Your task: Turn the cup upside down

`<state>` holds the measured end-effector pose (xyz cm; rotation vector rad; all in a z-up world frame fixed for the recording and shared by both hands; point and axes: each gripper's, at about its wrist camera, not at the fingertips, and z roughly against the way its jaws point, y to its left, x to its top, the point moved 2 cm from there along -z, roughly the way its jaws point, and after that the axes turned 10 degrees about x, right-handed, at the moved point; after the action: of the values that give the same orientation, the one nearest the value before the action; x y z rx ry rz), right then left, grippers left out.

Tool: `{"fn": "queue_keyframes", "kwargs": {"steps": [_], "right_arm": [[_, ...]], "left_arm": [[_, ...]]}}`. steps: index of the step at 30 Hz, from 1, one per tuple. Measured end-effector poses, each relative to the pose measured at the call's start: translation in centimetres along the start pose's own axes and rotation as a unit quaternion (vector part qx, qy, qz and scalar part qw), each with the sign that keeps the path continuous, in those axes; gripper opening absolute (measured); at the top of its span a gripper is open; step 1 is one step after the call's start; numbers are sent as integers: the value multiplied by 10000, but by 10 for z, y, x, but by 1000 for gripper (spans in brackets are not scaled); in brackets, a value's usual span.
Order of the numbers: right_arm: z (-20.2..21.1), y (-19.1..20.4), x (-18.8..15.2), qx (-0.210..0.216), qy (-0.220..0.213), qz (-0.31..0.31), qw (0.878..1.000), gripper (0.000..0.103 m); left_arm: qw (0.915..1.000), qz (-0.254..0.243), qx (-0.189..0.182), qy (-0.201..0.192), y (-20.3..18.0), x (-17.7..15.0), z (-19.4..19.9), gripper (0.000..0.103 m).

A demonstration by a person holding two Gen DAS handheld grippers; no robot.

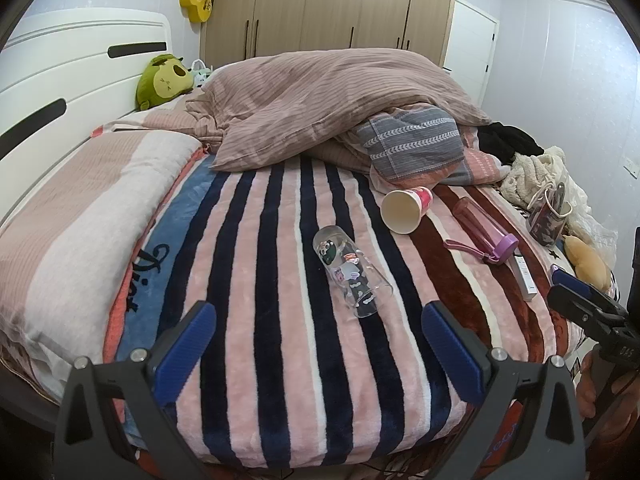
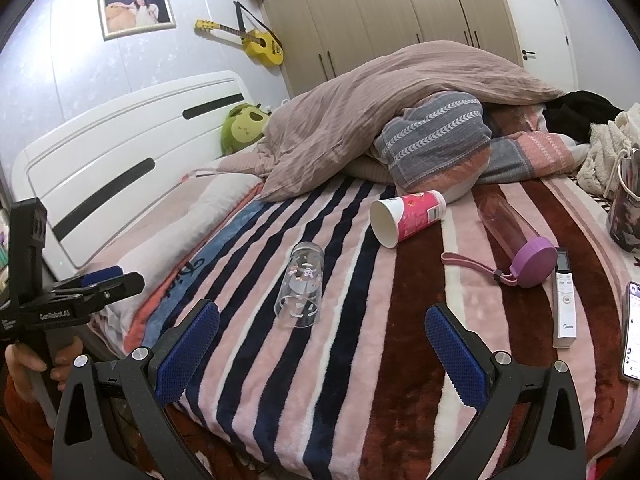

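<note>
Left wrist view shows the left gripper (image 1: 316, 336) spread wide, empty, near a clear glass cup (image 1: 352, 270) lying sideways on the striped blanket (image 1: 256, 240). Right gripper (image 2: 322, 336) likewise gapes, holding nothing.

Glass cup (image 1: 352, 276) (image 2: 300, 285): clear, sticker-decorated, lying on its side on the striped blanket (image 1: 280, 340) (image 2: 360, 360) (mouth toward the cameras). Paper cup (image 1: 406, 209) (image 2: 406, 216): pink-printed, white inside, also on its side, farther back.

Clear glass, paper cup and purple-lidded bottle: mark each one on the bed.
clear glass (image 2: 299, 286), right wrist view, on the middle of its stickered side.
paper cup (image 2: 416, 212), right wrist view, on its pink outer wall.
purple-lidded bottle (image 1: 478, 220), left wrist view, on its pink see-through body.
</note>
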<state>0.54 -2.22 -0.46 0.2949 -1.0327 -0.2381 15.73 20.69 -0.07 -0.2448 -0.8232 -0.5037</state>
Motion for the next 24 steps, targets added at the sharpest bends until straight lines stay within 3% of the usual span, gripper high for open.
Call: {"fn": "queue_keyframes", "kwargs": {"steps": [13,24], "right_arm": [[-1,5,3,222,-14,120,9997,103],[-14,-18,8,379,-94,203,9990,103]], "left_arm": [[10000,-29,-31,48,-2,0,-4,102],[9989,-233,-258,308,-28,15,-39,102]]}}
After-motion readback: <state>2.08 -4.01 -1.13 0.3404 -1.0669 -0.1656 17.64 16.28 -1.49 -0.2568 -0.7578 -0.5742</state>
